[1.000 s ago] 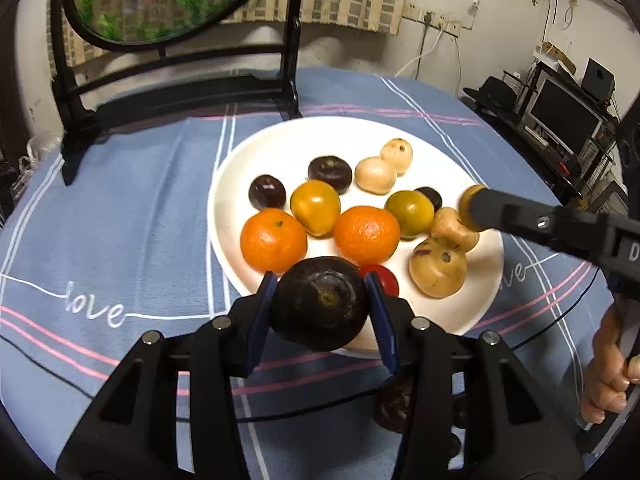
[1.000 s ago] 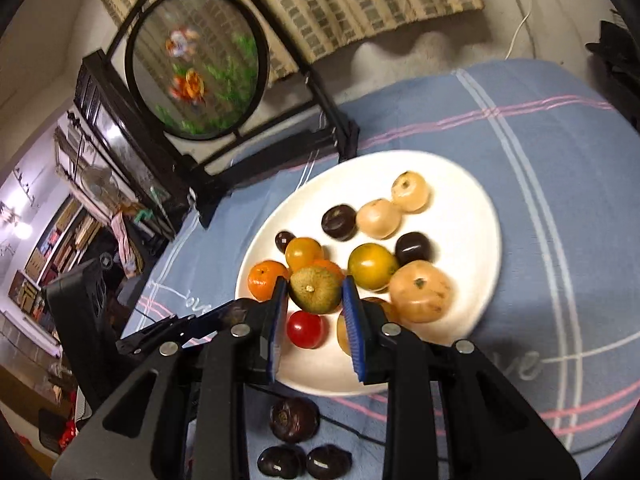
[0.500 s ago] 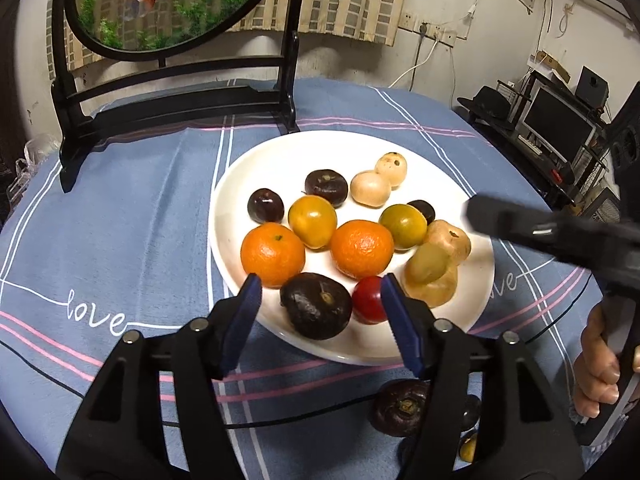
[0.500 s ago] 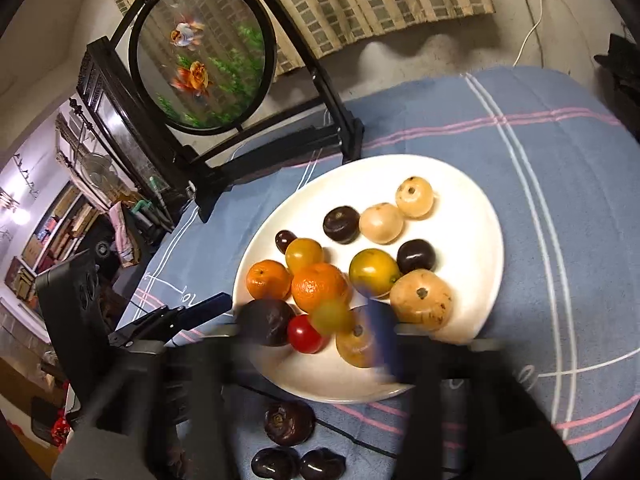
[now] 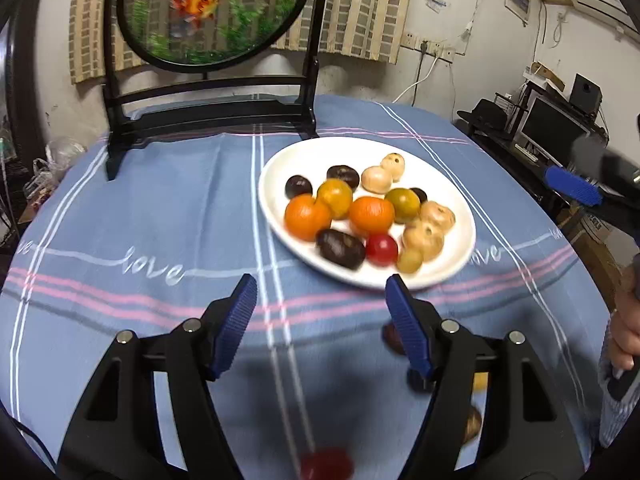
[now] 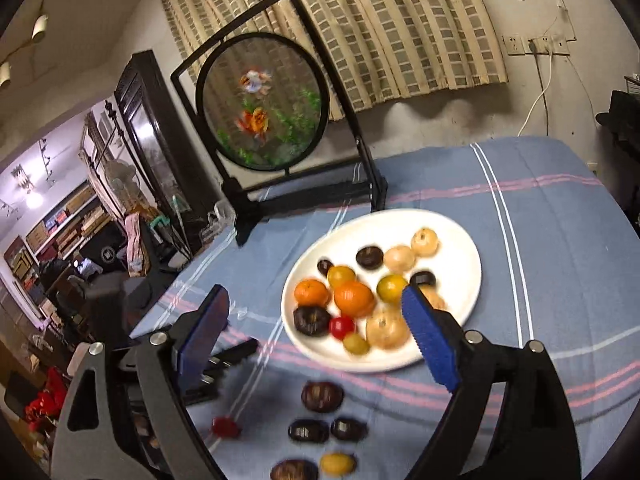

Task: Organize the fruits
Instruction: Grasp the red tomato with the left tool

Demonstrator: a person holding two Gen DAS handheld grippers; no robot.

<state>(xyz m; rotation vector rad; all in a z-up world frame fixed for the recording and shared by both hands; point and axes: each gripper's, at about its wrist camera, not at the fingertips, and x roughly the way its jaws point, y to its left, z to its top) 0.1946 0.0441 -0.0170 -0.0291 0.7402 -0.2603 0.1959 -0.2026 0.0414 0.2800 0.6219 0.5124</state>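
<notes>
A white plate (image 5: 460,216) (image 6: 464,264) on the blue tablecloth holds several fruits: oranges, dark plums, tan fruits, a dark fruit (image 5: 341,248) (image 6: 311,321), a red one (image 5: 382,249) and a small green one (image 5: 410,260) (image 6: 356,343) near its front rim. My left gripper (image 5: 320,320) is open and empty, above the cloth in front of the plate. My right gripper (image 6: 316,336) is open and empty, raised above the plate's front-left. Loose fruits lie on the cloth in front of the plate: a dark one (image 6: 322,397), two dark ones (image 6: 308,430), a red one (image 6: 225,426), a yellow one (image 6: 337,463).
A black stand with a round goldfish screen (image 5: 208,12) (image 6: 260,100) stands at the table's back. The right gripper's blue pad (image 5: 572,185) and the hand holding it show at the right of the left wrist view. A desk with a monitor (image 5: 554,128) is off the table's right.
Both grippers let go of their fruit onto the plate's front, the left a dark fruit, the right a small green one, then opened wide and pulled back and up from the plate.
</notes>
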